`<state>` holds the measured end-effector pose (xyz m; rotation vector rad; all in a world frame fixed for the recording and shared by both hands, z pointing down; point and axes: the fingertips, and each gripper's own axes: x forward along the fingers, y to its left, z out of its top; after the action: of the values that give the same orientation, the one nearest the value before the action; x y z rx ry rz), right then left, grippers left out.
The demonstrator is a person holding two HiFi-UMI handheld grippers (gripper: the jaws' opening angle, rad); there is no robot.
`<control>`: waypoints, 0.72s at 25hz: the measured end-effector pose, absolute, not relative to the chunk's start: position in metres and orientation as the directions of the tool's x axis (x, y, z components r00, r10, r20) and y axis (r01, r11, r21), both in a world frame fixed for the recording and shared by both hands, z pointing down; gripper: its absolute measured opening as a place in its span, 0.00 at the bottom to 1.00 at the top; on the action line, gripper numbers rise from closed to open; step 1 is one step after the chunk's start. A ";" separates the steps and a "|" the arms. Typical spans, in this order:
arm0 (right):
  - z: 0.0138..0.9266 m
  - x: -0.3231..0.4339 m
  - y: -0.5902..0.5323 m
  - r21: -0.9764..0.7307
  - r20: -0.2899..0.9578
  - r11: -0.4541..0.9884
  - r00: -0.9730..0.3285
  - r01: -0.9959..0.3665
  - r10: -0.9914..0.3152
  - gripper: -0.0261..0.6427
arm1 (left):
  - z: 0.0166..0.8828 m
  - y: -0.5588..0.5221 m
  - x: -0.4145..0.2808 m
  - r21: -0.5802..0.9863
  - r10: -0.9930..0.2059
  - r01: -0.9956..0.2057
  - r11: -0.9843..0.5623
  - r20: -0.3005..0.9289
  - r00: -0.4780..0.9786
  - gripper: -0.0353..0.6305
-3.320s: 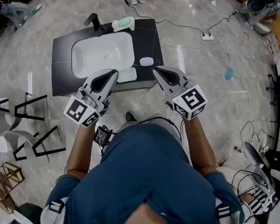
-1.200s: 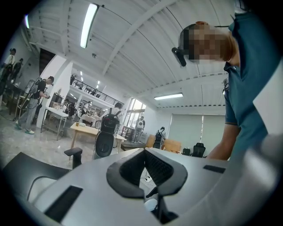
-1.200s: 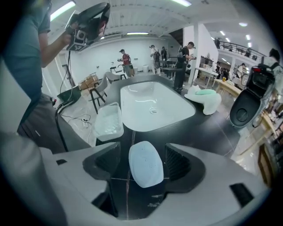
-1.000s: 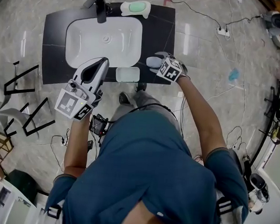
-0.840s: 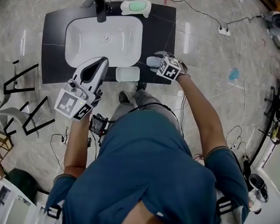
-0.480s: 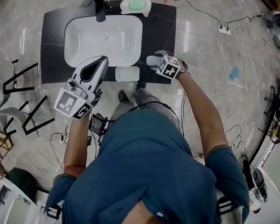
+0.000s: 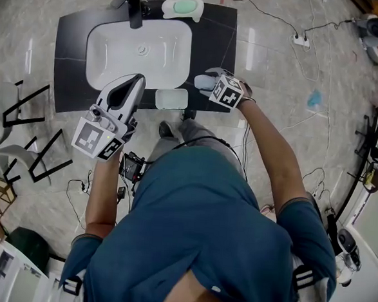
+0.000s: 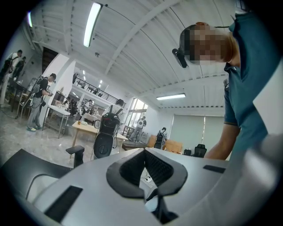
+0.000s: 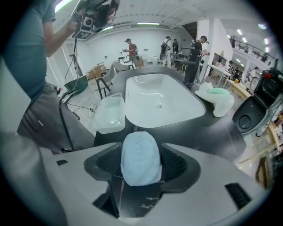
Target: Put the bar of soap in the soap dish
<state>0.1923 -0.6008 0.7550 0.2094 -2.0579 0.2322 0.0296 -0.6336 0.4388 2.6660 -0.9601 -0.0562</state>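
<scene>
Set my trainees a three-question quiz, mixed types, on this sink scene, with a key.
1. What lies between the right tool's jaws?
2. True or false: the left tool holds the clear dish.
3. The clear dish sits: A in the basin; B at the counter's front edge; C on the floor.
Key: 1 the soap; those jaws have just been closing on it. 2 false; that tool is shut and empty. 3 B.

Bright, even indoor light from ceiling strip lights (image 8: 92, 24); glare streaks on floor (image 7: 251, 42); gripper views fisheye-warped, dark corners.
</scene>
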 end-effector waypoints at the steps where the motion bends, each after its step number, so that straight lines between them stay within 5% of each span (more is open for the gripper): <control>1: 0.752 0.191 -0.601 -0.072 0.878 0.967 -0.475 -0.246 -0.056 0.47 | 0.438 -0.633 0.029 0.297 -0.629 -0.617 -0.729 0.065 0.775 0.06; 18: 0.730 0.186 -0.581 -0.025 0.879 0.970 -0.467 -0.242 -0.094 0.46 | 0.430 -0.612 0.013 0.288 -0.643 -0.626 -0.724 0.043 0.764 0.06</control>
<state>0.1860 -0.5813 0.7303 0.2371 -2.0578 0.1757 0.0130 -0.6121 0.4296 2.6748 -0.9857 -0.0864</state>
